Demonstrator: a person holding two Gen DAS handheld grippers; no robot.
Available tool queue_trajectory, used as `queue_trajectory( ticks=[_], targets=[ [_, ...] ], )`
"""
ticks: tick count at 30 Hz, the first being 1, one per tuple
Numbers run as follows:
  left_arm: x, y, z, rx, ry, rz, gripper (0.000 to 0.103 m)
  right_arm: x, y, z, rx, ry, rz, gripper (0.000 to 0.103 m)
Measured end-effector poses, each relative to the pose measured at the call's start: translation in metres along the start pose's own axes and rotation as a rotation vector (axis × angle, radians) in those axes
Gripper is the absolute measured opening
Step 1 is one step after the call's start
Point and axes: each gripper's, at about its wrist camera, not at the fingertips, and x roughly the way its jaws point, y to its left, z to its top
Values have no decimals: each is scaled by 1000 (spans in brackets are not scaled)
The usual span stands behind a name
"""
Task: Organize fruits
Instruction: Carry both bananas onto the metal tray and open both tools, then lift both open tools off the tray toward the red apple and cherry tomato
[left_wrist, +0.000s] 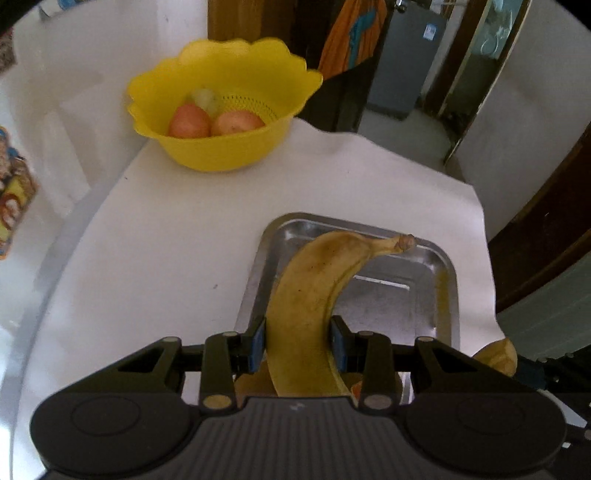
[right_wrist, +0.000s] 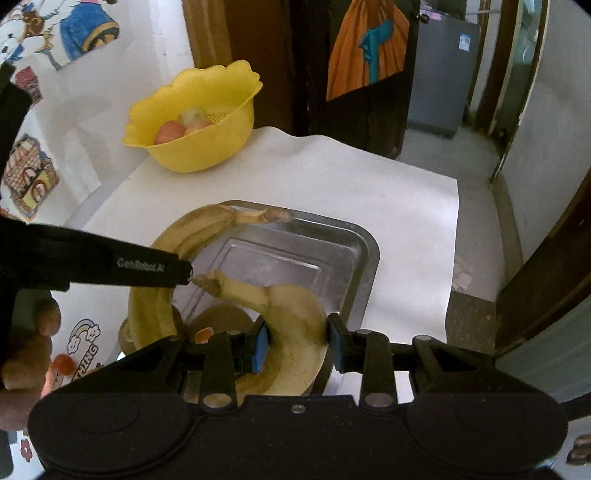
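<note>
**A:** Bananas — I have one in each gripper, both hanging over the steel tray. The left gripper is clamped across the middle of its banana, stem tip reaching the tray's far rim. The right gripper grips the second banana at its fat curve, stem pointing into the tray.

**B:** How do they handle?

**A:** I judge them light but soft — ripe, brown-flecked skin that bruises under hard pads and may slip. Mid-body is the right hold; the stem would snap or peel.

**B:** What does each camera add?

**A:** The right wrist view shows the left gripper's black finger coming in over the tray's near-left side, and the person's hand holding it; it also shows both bananas curving together. The left wrist view shows only a yellow end of the other banana past the tray's right edge. Both show the yellow bowl well beyond the tray, holding reddish fruit.
</note>
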Motion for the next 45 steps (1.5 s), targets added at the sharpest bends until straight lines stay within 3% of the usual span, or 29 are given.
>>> queue_trajectory(
  ticks=[13, 21, 26, 28, 36, 39, 41, 45],
  targets=[
    [22, -9, 12, 23, 9, 20, 39, 30, -5, 6, 49, 13, -3, 35],
    [31, -5, 14, -25, 47, 49, 40, 48, -4, 6, 60, 22, 5, 37],
    [28, -1, 15, -40, 51, 42, 40, 49, -1, 7, 51, 16, 5, 51],
    [21, -3, 14, -29, 18, 61, 40, 46, -1, 6, 48, 18, 6, 54],
    [-21, 1, 1, -42, -83, 76, 59, 4, 3, -4, 36, -64, 3, 78],
    [-41, 7, -8, -50, -126, 76, 77, -17, 6, -12, 28, -81, 10, 92],
    [-57, 11, -16, -55, -163, 91, 89, -33, 9, -21, 16, -100, -7, 96],
    [-84, 18, -31, -86, -208, 110, 100, -63, 13, -35, 1, -114, -4, 101]
  ],
)
